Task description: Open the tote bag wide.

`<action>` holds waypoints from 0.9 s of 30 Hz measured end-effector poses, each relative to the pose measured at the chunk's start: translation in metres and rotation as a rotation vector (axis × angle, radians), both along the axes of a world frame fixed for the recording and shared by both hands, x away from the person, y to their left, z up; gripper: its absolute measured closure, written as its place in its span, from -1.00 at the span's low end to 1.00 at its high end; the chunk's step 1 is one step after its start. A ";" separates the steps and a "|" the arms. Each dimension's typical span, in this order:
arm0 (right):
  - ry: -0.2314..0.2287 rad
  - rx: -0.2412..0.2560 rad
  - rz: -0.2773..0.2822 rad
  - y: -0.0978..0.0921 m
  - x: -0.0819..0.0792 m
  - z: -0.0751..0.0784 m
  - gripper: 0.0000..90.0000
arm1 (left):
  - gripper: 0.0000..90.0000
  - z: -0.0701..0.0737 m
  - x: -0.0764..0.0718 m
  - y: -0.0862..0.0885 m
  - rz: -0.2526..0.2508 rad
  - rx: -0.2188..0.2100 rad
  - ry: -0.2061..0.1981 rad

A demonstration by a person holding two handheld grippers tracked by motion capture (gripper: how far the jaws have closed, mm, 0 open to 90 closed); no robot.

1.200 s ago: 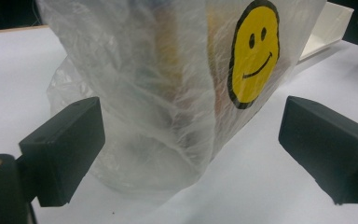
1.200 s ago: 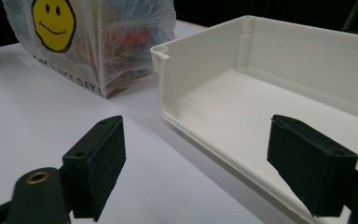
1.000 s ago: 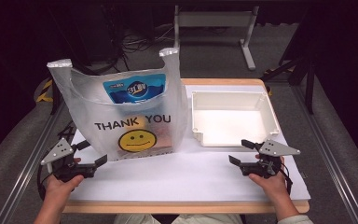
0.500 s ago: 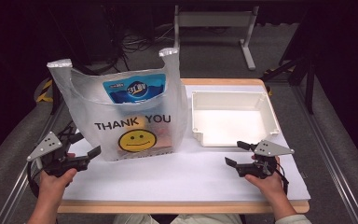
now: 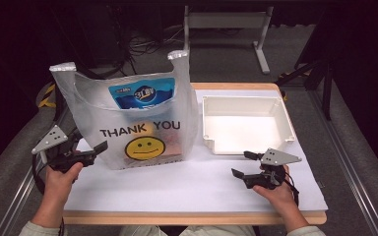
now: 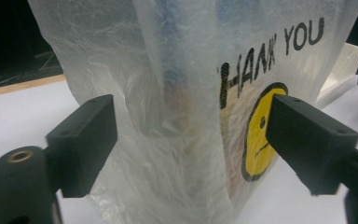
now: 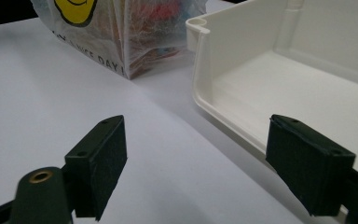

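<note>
Bag holds blue packet; white bin bare; both grippers' jaws wide.

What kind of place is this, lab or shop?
Likely a lab data-collection bench: a white-covered table with side rails, a metal stand and loose cables on grey floor behind, and handheld grippers, left gripper and right gripper.

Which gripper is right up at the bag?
The left gripper: its open jaws straddle the bag's left edge. The right gripper, also open, sits apart on the bare table in front of the white bin.
</note>
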State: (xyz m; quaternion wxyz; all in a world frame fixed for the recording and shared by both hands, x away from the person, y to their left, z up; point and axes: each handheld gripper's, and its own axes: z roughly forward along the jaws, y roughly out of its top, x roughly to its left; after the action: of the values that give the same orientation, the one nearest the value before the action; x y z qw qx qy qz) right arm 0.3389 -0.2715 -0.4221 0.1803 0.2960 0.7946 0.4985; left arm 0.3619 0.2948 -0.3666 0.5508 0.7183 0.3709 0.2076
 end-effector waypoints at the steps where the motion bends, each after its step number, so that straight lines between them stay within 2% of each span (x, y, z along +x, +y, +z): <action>1: 0.001 -0.003 0.001 0.001 0.000 0.000 -0.53 | -0.56 -0.001 0.002 -0.001 -0.002 -0.008 0.003; 3: 0.004 -0.004 0.005 0.002 0.001 -0.001 -0.53 | -0.48 -0.003 0.008 -0.002 -0.020 -0.019 0.027; 7: 0.009 -0.008 0.010 0.004 0.000 -0.002 -0.52 | -0.37 -0.004 0.011 -0.004 -0.006 0.002 0.029; 11: 0.010 -0.008 0.012 0.004 0.000 -0.003 -0.52 | -0.17 -0.005 0.012 -0.003 -0.009 -0.008 0.041; 13: 0.011 -0.008 0.012 0.004 0.000 -0.003 -0.52 | -0.08 -0.005 0.011 -0.004 -0.002 -0.013 0.028; 17: 0.014 -0.013 0.014 0.004 0.000 -0.003 -0.52 | 0.36 -0.006 0.012 -0.005 -0.029 0.042 0.026; 19: 0.013 -0.012 0.015 0.005 0.000 -0.003 -0.52 | 0.60 -0.008 0.013 -0.005 -0.037 0.048 0.031; 21: 0.013 -0.013 0.015 0.005 0.000 -0.003 -0.52 | 0.81 -0.011 0.015 -0.004 -0.058 0.030 0.049; 23: 0.015 -0.016 0.016 0.006 0.001 -0.003 -0.52 | 0.96 -0.012 0.016 -0.002 -0.058 0.023 0.048; 27: 0.002 -0.018 0.024 0.010 0.002 0.002 -0.51 | 0.99 -0.011 0.015 -0.001 -0.067 0.019 0.036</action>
State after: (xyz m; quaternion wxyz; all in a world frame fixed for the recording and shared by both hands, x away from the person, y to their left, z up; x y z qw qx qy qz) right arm 0.3405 -0.2614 -0.4203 0.1764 0.2853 0.8028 0.4930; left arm 0.3773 0.2941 -0.3776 0.5439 0.7391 0.3544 0.1797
